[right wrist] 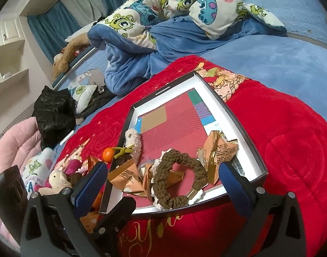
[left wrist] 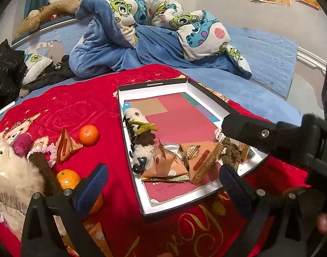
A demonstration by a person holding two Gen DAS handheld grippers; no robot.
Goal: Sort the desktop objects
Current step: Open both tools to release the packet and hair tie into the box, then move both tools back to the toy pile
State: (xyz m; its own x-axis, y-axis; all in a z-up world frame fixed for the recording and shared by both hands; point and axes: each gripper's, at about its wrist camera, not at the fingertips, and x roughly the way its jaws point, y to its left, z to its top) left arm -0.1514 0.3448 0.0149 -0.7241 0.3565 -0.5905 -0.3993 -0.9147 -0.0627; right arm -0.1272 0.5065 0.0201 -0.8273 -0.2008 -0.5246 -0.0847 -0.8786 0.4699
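A shallow black-and-white box [left wrist: 206,92] [right wrist: 244,128] lies on the red blanket [left wrist: 88,107]. It holds plush hair clips [left wrist: 139,141], snack packets [left wrist: 197,156] [right wrist: 221,150] and a brown scrunchie [right wrist: 178,180]. Two tangerines [left wrist: 88,135] [left wrist: 68,178], a triangular snack packet [left wrist: 65,147] and plush toys [left wrist: 11,167] lie left of the box. My left gripper [left wrist: 163,182] is open and empty over the box's near end. My right gripper [right wrist: 161,182] is open and empty around the scrunchie's area; it shows in the left wrist view [left wrist: 270,137].
A crumpled blue cartoon quilt [left wrist: 142,32] lies behind the blanket on the blue bed. A black jacket [right wrist: 54,113] and pink cushion [right wrist: 15,145] sit at the left. Another snack packet [left wrist: 97,235] lies under my left gripper.
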